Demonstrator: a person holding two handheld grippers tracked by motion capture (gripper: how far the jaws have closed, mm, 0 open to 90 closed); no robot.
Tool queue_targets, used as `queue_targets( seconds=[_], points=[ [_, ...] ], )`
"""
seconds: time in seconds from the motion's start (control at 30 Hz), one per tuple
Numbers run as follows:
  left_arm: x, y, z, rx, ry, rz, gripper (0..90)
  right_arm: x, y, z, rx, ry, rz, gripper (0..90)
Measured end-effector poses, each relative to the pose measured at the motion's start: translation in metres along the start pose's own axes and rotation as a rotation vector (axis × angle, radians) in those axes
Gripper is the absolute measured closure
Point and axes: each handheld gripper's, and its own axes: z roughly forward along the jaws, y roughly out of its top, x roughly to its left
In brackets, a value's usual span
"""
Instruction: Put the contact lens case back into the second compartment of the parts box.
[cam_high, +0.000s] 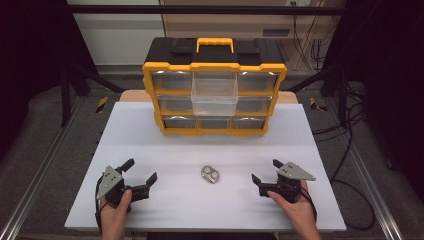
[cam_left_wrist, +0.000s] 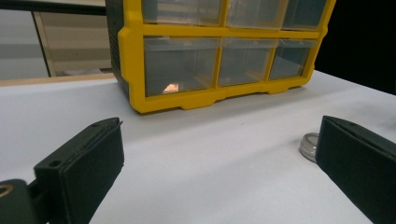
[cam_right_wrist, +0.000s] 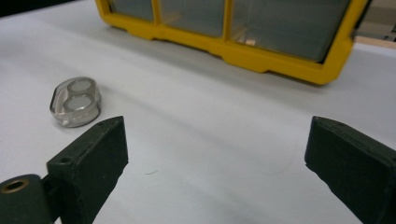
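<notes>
Lower left of the high view: left gripper (cam_high: 141, 174), jaws spread wide, grasping nothing. Centre, low on the white table (cam_high: 150, 135): small clear case (cam_high: 211, 174) holding two round discs, lying between both grippers, apart from each. Lower right: right gripper (cam_high: 266, 171), jaws likewise released. Upper centre: yellow drawer organizer (cam_high: 215, 92), one middle drawer (cam_high: 214, 95) pulled out.

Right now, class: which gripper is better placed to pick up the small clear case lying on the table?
Likely the right gripper: its open jaws point toward the clear case. The left gripper, also open, angles more toward the organizer.
</notes>
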Motion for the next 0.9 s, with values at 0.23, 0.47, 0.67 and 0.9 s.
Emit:
queue_targets(
  seconds=[0.23, 0.47, 0.67, 0.9],
  points=[
    [0.002, 0.0, 0.0, 0.003, 0.0, -0.002, 0.8, 0.028, 0.016, 0.024, 0.148, 0.082, -0.073, 9.2],
    [0.003, -0.001, 0.003, 0.006, -0.003, -0.004, 0.8, 0.056, 0.032, 0.053, 0.236, 0.143, -0.12, 9.4],
    [0.003, 0.0, 0.003, 0.004, -0.002, 0.001, 0.8, 0.076, 0.042, 0.074, 0.3, 0.181, -0.176, 8.8],
    [0.004, 0.0, 0.002, 0.002, 0.002, 0.0, 0.8, 0.092, 0.048, 0.088, 0.334, 0.205, -0.208, 8.8]
  ],
)
